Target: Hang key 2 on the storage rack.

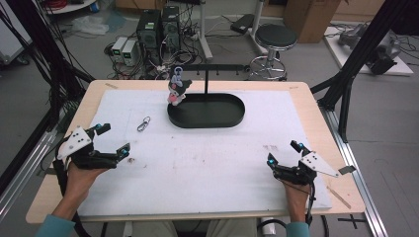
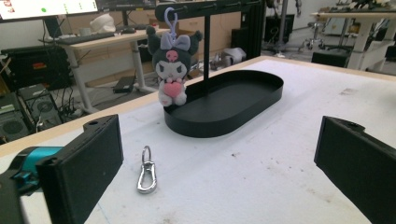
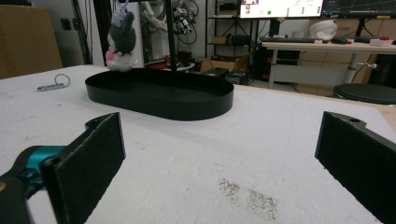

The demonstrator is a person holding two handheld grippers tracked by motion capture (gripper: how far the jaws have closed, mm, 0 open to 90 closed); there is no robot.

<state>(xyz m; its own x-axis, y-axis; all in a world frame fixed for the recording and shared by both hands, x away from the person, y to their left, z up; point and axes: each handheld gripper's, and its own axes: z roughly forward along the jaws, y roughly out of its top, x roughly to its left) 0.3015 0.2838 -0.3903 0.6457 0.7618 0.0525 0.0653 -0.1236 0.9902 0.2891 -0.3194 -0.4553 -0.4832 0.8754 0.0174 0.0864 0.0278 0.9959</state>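
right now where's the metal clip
The metal clip lies flat on the white mat, just left of the black tray and ahead of the open left gripper.

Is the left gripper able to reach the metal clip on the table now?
Probably yes: the left gripper is open, and the metal clip lies flat on the white mat ahead of it, nothing between.

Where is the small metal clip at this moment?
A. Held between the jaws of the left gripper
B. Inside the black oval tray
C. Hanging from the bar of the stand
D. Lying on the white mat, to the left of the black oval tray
D: the metal clip lies flat on the white mat, apart from the black oval tray and ahead of the open left gripper, which holds nothing.
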